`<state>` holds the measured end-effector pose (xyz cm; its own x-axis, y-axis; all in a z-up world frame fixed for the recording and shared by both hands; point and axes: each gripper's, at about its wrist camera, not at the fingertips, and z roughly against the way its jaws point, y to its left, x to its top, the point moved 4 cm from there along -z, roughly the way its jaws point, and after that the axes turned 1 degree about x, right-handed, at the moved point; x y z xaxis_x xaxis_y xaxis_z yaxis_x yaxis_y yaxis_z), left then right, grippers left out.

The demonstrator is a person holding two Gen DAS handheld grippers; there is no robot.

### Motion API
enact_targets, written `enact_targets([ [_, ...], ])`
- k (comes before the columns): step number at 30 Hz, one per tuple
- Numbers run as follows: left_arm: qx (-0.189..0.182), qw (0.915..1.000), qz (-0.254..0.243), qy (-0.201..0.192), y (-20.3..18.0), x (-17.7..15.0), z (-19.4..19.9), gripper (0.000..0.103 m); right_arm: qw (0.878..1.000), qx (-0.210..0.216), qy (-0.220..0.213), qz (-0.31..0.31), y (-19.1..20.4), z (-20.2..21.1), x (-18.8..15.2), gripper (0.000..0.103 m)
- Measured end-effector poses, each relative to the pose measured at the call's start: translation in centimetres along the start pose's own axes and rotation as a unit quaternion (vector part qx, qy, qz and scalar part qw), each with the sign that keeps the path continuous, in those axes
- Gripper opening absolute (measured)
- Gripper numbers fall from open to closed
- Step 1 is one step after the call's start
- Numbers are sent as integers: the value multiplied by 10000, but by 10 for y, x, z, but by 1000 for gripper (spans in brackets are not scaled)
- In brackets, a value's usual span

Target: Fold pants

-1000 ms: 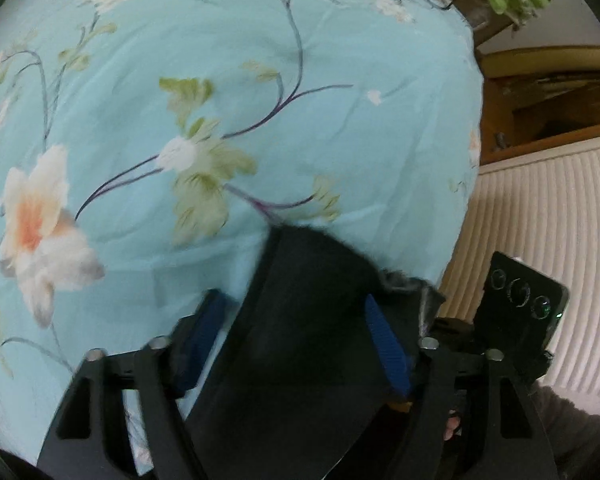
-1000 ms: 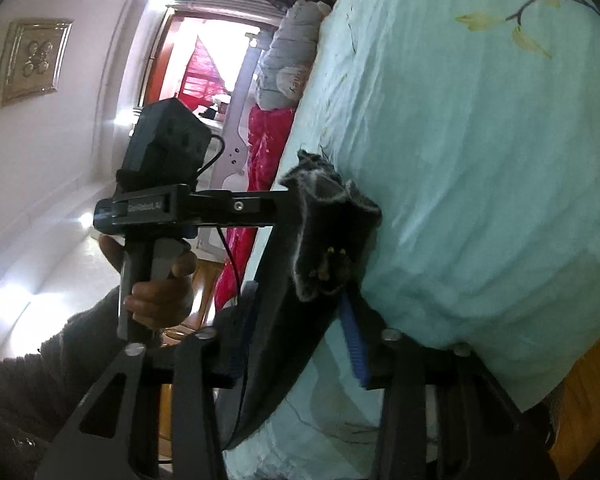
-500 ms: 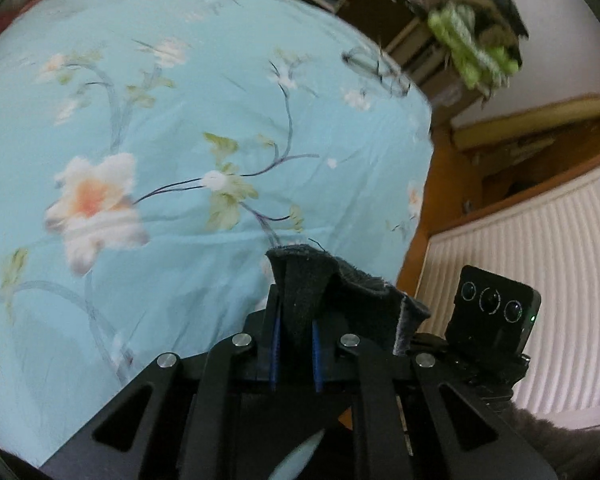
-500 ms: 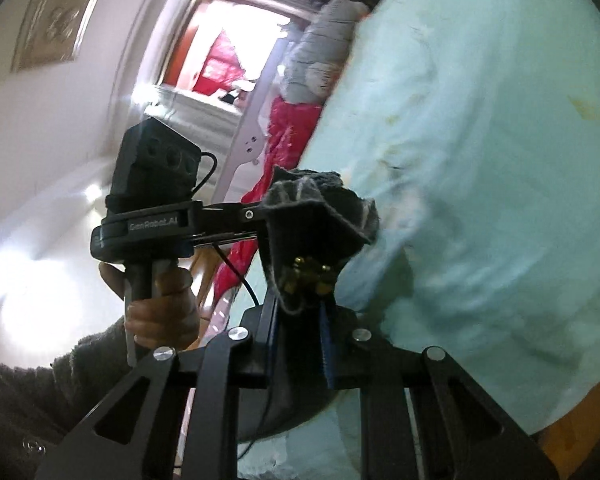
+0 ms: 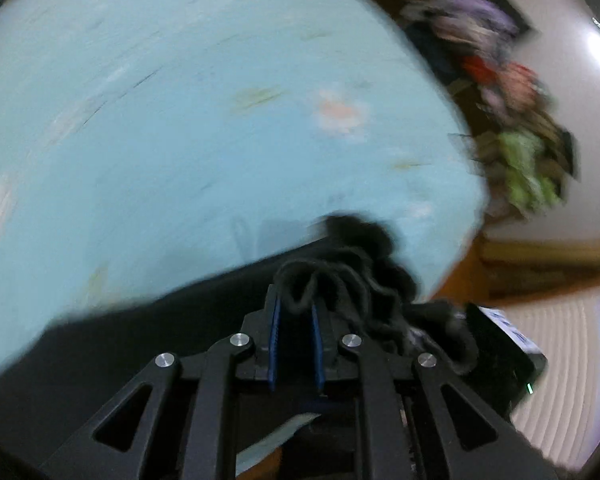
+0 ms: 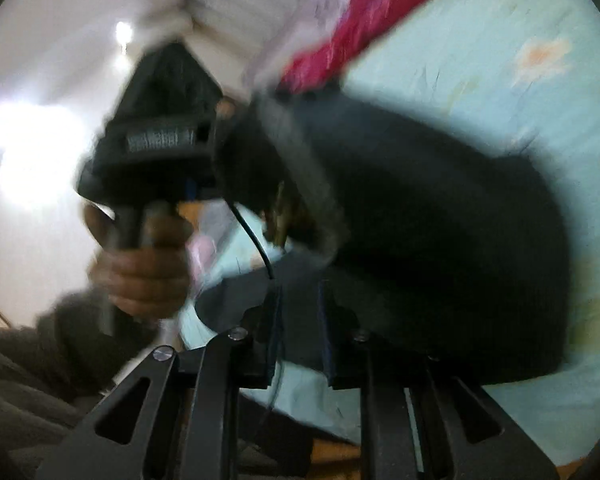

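Observation:
The black pants (image 5: 148, 332) hang bunched between both grippers over the light blue floral bedsheet (image 5: 180, 120). My left gripper (image 5: 294, 312) is shut on a ruffled fold of the pants' edge. In the right wrist view the pants (image 6: 440, 240) spread as a dark mass over the bedsheet (image 6: 520, 92). My right gripper (image 6: 298, 300) is shut on the pants' edge. The left gripper (image 6: 164, 148), held by a hand, shows at the left of that view. Both views are motion-blurred.
A pile of coloured clothes (image 5: 512, 100) lies beyond the bed's far corner. A wooden floor strip and a ribbed white panel (image 5: 572, 352) are at the right. A red cloth (image 6: 340, 44) lies at the bed's far side.
Both grippers closed on the pants between one second and half a second ago. Since then both have swung fast with the cloth, and the pants now spread over more of the sheet.

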<state>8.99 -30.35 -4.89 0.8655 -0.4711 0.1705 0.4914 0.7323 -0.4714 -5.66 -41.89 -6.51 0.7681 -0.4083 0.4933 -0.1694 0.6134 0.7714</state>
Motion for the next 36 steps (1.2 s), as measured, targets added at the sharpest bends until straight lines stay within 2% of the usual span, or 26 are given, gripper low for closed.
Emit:
enact_targets([
  [2,180,9980,571,176,41,-17,-7,10,9969,-414,663,-64,-3,-39,-12,20],
  [3,132,9974,688,144,48,-21,-7,10,9952,-537,811,-144,-4,-46,-16,20],
  [5,-91,9963,860,-20,59,-28,4,10,9950,-454,856,-252,-2,-40,-19,20],
  [7,-254,9956,880,-183,59,-32,13,17,9964,-421,643,-355,-1,-20,-16,23],
  [8,-361,9952,886,-218,56,-33,14,21,9969,-386,485,-486,-4,-6,-13,37],
  [9,-432,9947,902,-233,57,-36,16,30,9965,-377,308,-682,-10,9,-12,57],
  [10,-583,9935,939,-274,51,-37,16,42,9948,-418,57,-930,-18,26,-12,67],
  [11,-672,9926,962,-309,45,-37,15,48,9930,-429,-133,-1091,-24,38,-10,73],
  [12,-728,9919,982,-345,39,-38,15,58,9903,-379,-336,-1294,-33,50,-9,73],
  [14,-955,9887,1081,-410,24,-41,9,64,9815,-228,-594,-1808,-52,66,-11,73],
  [16,-1106,9861,1185,-356,16,-41,-2,75,9719,-103,-678,-2250,-70,72,-15,73],
  [18,-1066,9858,1285,-206,8,-41,-19,74,9659,-75,-748,-2477,-79,73,-29,73],
  [20,-1000,9874,1230,13,-2,-41,-32,51,9583,-43,-824,-2735,-89,64,-25,71],
  [21,-999,9884,1140,86,-7,-43,-37,19,9538,-22,-878,-2872,-93,61,-25,57],
  [22,-988,9901,979,177,-15,-45,-37,16,9515,82,-955,-2922,-94,65,-25,40],
  [23,-837,9925,892,86,-19,-50,-29,16,9540,166,-890,-2857,-92,62,-23,19],
  [25,-738,9942,784,-73,-20,-59,-13,15,9690,159,-632,-2383,-70,56,-17,17],
  [27,-558,9948,823,-213,-9,-72,2,16,9800,188,-313,-1955,-48,45,-14,17],
  [29,-363,9929,1119,-199,16,-84,0,16,9848,138,97,-1729,-39,24,-21,16],
  [31,-160,9907,1349,14,36,-90,-18,16,9820,-117,439,-1833,-53,2,-32,16],
  [32,-283,9890,1453,23,41,-92,-21,17,9780,-194,613,-1982,-63,-9,-36,16],
  [34,-476,9872,1519,-32,41,-96,-11,22,9714,-97,663,-2277,-71,-11,-38,16],
  [35,-407,9893,1398,-68,39,-96,-4,22,9715,-53,694,-2264,-67,-5,-36,19],
  [36,-327,9918,1217,-192,36,-97,7,23,9738,-130,744,-2146,-65,3,-36,28],
])
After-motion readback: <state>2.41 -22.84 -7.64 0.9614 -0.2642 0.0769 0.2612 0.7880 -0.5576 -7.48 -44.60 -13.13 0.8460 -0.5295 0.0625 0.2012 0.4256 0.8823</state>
